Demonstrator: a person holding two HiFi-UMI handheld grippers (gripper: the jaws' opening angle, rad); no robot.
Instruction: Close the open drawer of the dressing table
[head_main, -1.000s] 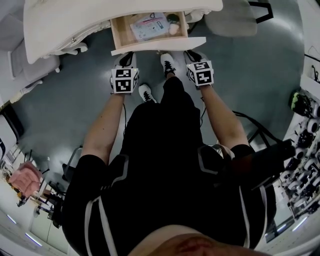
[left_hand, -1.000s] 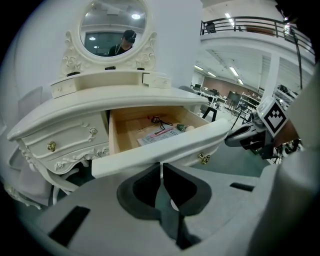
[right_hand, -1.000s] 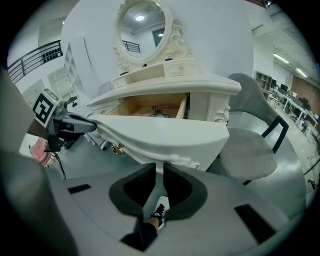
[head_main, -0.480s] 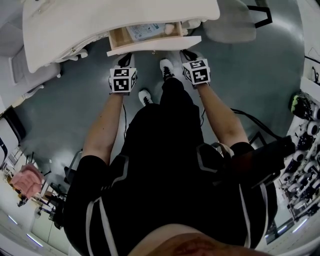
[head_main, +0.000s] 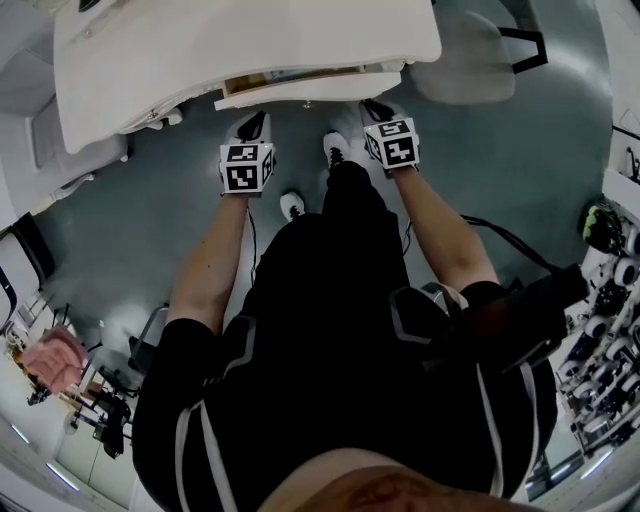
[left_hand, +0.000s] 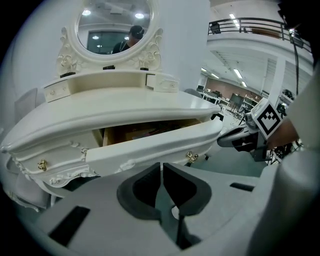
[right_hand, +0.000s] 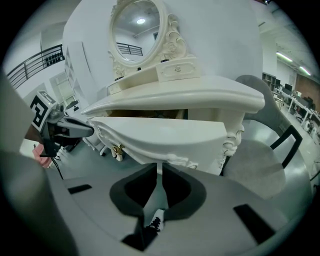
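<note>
The white dressing table (head_main: 150, 50) fills the top of the head view. Its drawer front (head_main: 310, 88) sticks out only a little, and a thin strip of the wooden inside (head_main: 290, 74) shows above it. My left gripper (head_main: 252, 124) and right gripper (head_main: 372, 106) are both shut and empty, their tips up against the drawer front. In the left gripper view the shut left gripper (left_hand: 161, 164) meets the drawer front (left_hand: 150, 145) below the brown gap (left_hand: 145, 131). The right gripper view shows the shut right gripper (right_hand: 160, 167) at the carved drawer front (right_hand: 165, 137).
A grey chair (head_main: 465, 45) stands to the right of the table, and another pale seat (head_main: 30, 130) to its left. An oval mirror (left_hand: 116, 22) rises on the tabletop. The person's shoes (head_main: 337, 150) are under the drawer. Shelving with gear (head_main: 610, 240) lines the right edge.
The drawer has slid from wide open, with its contents showing, to nearly shut. Both grippers moved forward with its front.
</note>
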